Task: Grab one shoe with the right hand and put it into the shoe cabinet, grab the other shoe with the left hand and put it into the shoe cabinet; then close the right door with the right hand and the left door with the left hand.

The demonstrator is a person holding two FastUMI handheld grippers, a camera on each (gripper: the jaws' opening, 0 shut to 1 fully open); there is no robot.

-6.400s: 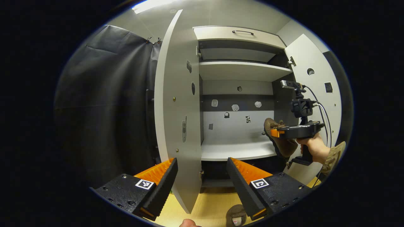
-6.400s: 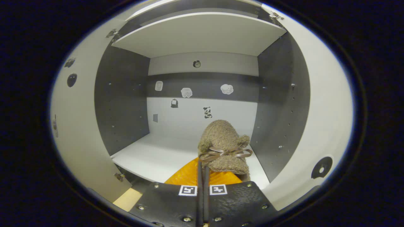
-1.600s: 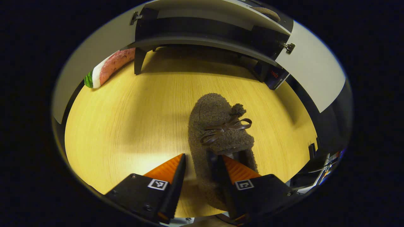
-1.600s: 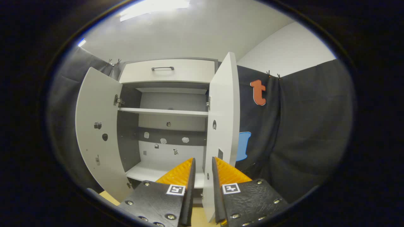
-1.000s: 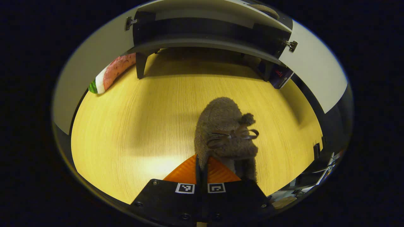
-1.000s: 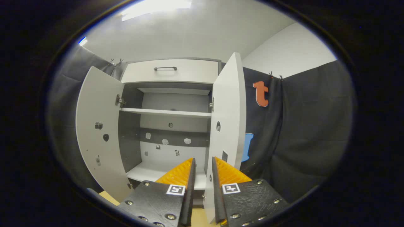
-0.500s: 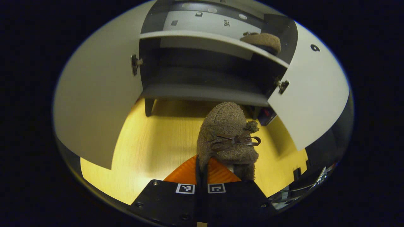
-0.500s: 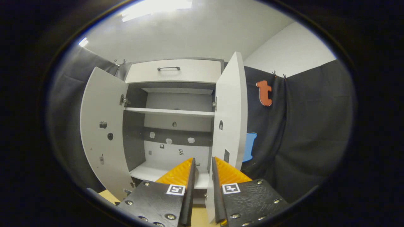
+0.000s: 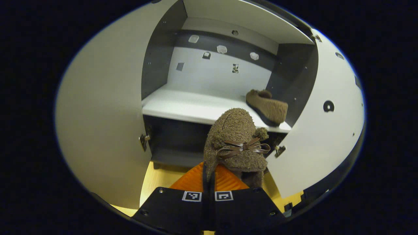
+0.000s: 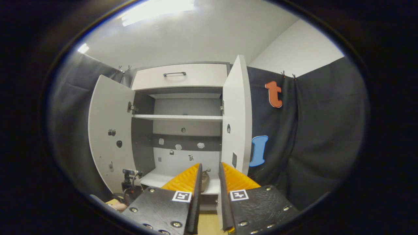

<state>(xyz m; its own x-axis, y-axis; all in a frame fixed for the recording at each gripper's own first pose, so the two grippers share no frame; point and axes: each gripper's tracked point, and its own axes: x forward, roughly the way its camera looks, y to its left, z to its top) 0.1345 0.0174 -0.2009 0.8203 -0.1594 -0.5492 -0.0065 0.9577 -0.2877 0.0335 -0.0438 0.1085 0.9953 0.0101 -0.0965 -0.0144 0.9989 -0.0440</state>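
My left gripper (image 9: pixel 208 168) is shut on the heel end of a brown fuzzy slipper (image 9: pixel 236 140) with a ribbon bow, held in the air just before the cabinet's lower white shelf (image 9: pixel 183 106). The other brown slipper (image 9: pixel 266 106) lies on that shelf at its right end, against the dark side wall. Both cabinet doors stand open: the left door (image 9: pixel 98 114) and the right door (image 9: pixel 321 137). Farther back, my right gripper (image 10: pixel 210 164) faces the cabinet, open by a narrow gap and holding nothing. The shelved slipper (image 10: pixel 205 181) shows through that gap.
A higher shelf (image 10: pixel 178 117) and a drawer with a handle (image 10: pixel 179 76) sit above the lower shelf. The open right door (image 10: pixel 235 120) stands edge-on just right of my right gripper. Wooden floor (image 9: pixel 156 178) lies under the cabinet. Black cloth hangs on both sides.
My left gripper shut on the slipper on the floor and has lifted it up to the level of the lower shelf. The right gripper has barely moved.
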